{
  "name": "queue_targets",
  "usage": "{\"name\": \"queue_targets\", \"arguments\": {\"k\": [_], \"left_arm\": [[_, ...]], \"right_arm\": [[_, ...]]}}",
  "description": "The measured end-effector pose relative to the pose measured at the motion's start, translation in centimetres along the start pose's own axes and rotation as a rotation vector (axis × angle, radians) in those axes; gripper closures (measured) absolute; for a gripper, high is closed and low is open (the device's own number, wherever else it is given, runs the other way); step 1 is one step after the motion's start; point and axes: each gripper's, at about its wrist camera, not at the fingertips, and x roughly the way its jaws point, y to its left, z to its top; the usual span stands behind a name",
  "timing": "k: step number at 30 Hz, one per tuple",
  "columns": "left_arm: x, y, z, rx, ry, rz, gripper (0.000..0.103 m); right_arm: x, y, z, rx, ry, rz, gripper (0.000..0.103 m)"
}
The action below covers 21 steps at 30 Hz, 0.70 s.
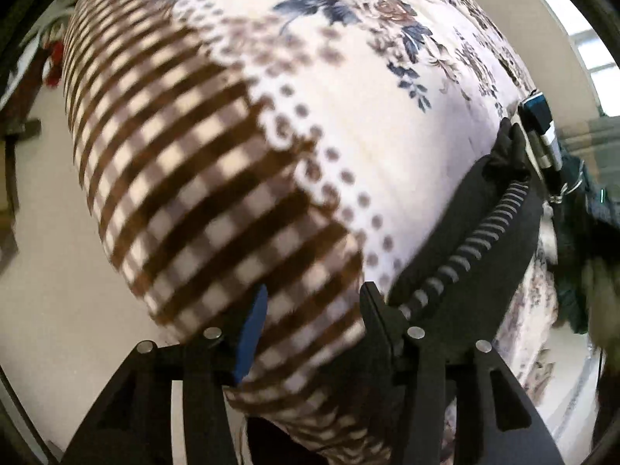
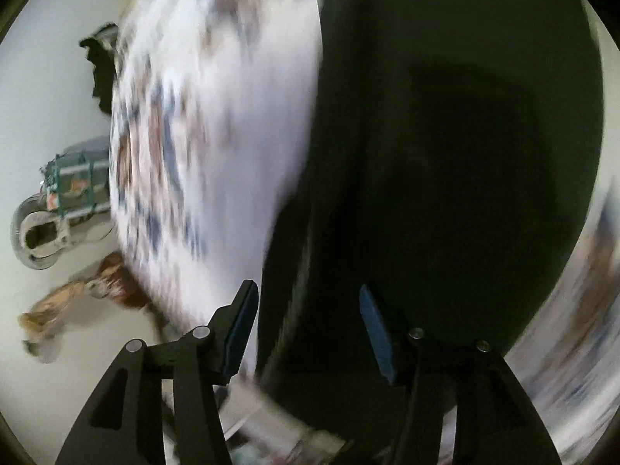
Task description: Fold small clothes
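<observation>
You are working over a bed covered with a flowered and brown-checked blanket (image 1: 240, 147), and a dark garment (image 2: 445, 162) is lying on it, filling most of the right wrist view. In the left wrist view the same garment (image 1: 465, 232) is showing as a dark band with a ribbed strip, off to the right of your left gripper (image 1: 306, 310).

Your left gripper is hanging over bare checked blanket with its jaws partly apart and nothing between them. Your right gripper (image 2: 306, 317) is standing with its jaws about half open right at the garment's near edge; no pad is pressing on cloth, so nothing is being held.

This looks like a moment between grips: both hands are free and you are probably lining up for the next fold. That move is calling for each gripper to find an edge or corner of the garment and close on it.

Heavy blur is smearing the right view, so the garment's outline, kind and folds are hard to read. The objects on the floor beside the bed are too blurred to name.
</observation>
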Motion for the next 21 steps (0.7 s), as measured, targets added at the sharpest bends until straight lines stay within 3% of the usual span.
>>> {"name": "queue_targets", "arguments": {"k": [3,4,6,8,9,10,16,19,21], "left_arm": [[0.2,-0.5,0.6,0.009,-0.004,-0.011,0.056],[0.0,-0.4,0.5,0.016,-0.006,-0.001,0.056],[-0.5,-0.2,0.6,0.03,-0.009,0.018,0.056],[-1.1,0.2,0.4,0.039,-0.009,0.05,0.053],[-1.2,0.3,0.4,0.035,-0.01,0.059,0.052],[-1.5,0.4,0.4,0.032,-0.015,0.061,0.052],[-0.9,-2.7,1.6,0.084,-0.025,0.042,0.051],[1.6,-5.9,2.0,0.1,0.017,0.013,0.051],[3.6,-8.0,1.8,0.125,0.042,0.048,0.051]], "right_arm": [[8.3,-1.6,-7.4,0.153,0.154,0.153,0.046],[10.3,-1.9,-8.9,0.184,0.165,0.173,0.046],[12.7,-1.9,-10.8,0.186,0.141,0.17,0.046],[13.6,-1.9,-11.3,0.174,0.046,0.169,0.051],[13.5,-1.9,-11.5,0.171,0.006,0.194,0.061],[13.1,-1.9,-11.6,0.164,-0.033,0.201,0.094],[6.1,-4.4,-13.5,0.15,-0.169,0.222,0.097],[2.5,-6.3,-14.2,0.152,-0.202,0.205,0.097],[1.0,-7.2,-14.3,0.154,-0.215,0.189,0.097]]}}
